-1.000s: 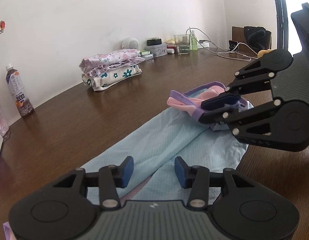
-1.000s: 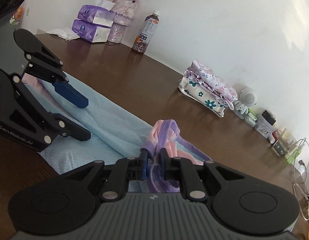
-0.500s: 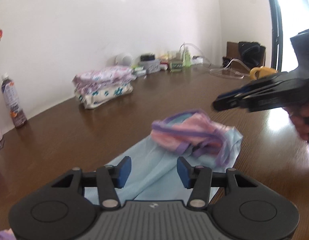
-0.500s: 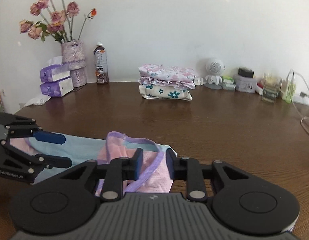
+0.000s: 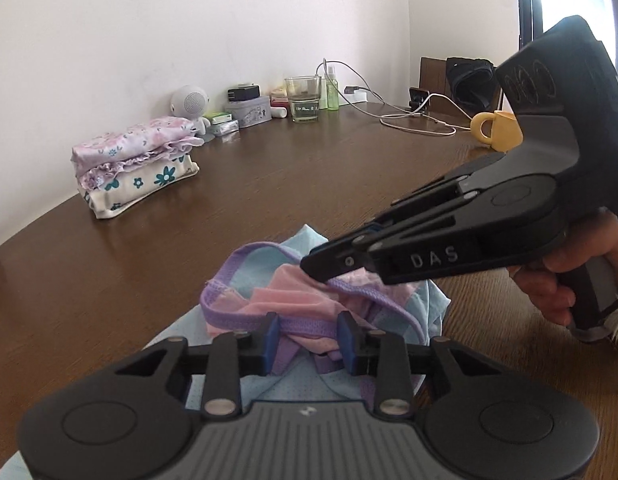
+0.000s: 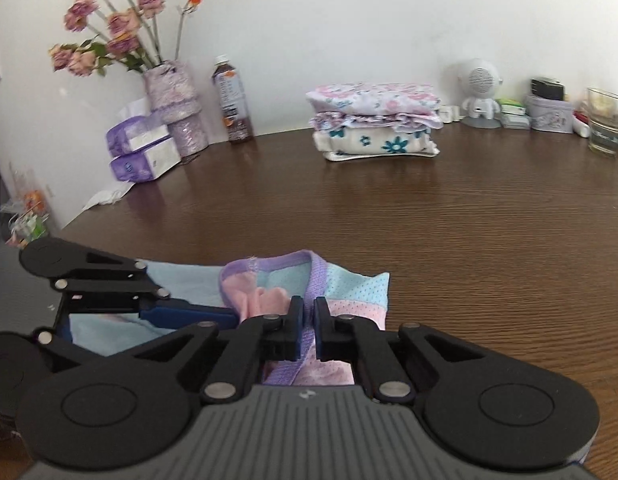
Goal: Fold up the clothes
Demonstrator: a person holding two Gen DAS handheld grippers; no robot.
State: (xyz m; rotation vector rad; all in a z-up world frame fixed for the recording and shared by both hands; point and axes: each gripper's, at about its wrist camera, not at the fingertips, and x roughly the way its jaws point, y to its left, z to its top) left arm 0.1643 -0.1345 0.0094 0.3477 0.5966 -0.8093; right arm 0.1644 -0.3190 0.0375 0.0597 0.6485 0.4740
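Observation:
A light-blue mesh garment (image 5: 301,300) with pink panels and purple trim lies bunched on the brown table (image 6: 469,220). In the left wrist view, my left gripper (image 5: 308,338) is open, and a purple band of the garment lies between its blue pads without being pinched. My right gripper (image 6: 308,322) is shut on a purple strap of the garment (image 6: 349,280). Seen from the left wrist view, the right gripper (image 5: 321,270) comes in from the right, held by a person's hand (image 5: 557,280), with its tips on the trim just beyond my left fingers.
A stack of folded floral clothes (image 6: 375,120) sits at the back by the wall. A vase of flowers (image 6: 175,108), a bottle (image 6: 233,104) and tissue packs (image 6: 143,154) stand back left. A glass (image 5: 303,98), cables (image 5: 409,120) and a yellow mug (image 5: 499,130) are far right.
The right gripper let go of the garment, stood open half a second ago, and is now shut on the purple strap. The left gripper moved up to the bunched end and its fingers narrowed.

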